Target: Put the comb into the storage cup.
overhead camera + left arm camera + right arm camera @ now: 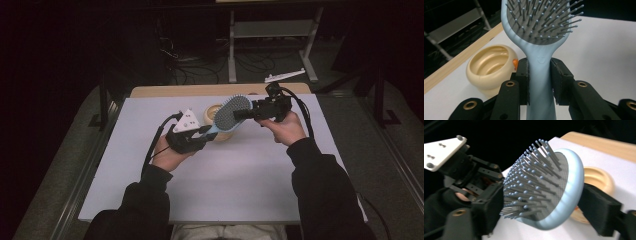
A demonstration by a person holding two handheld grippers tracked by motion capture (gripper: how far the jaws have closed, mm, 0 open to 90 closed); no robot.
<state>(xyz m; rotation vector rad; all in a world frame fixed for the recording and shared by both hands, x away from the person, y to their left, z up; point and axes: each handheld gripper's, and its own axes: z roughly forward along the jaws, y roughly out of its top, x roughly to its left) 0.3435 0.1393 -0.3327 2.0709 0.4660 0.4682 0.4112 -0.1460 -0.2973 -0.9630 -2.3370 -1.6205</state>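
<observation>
The worktop (225, 170) was a pale, bare sheet with a strip of light wood along its far edge. The high view presented both forearms entering from below, and beyond the worktop a dark floor with cables and a grey metal stand (272, 30); neither gripper view carried that background in detail.

The hairbrush (231, 114), light blue with a grey bristle pad, was held above the worktop near its far middle, spanning the gap between the two grippers. In the high view it appeared as a small tilted oval, bristles facing the person.

The left gripper (202, 134) grasped the hairbrush by its handle. The left gripper view resolved this: both black jaws pressed flat against the sides of the handle just below the head (540, 72).

The right gripper (245, 114) stood at the head end. The right gripper view showed one jaw among the bristle tips and the other against the blue back rim (564, 202), so the head sat between the jaws; a firm clamp could not be confirmed there.

The cream bowl (490, 66) rested on the worktop just beyond the hairbrush, which partly covered it in the high view. The left gripper view exposed its ridged interior and a small orange object (515, 63) at its rim.
</observation>
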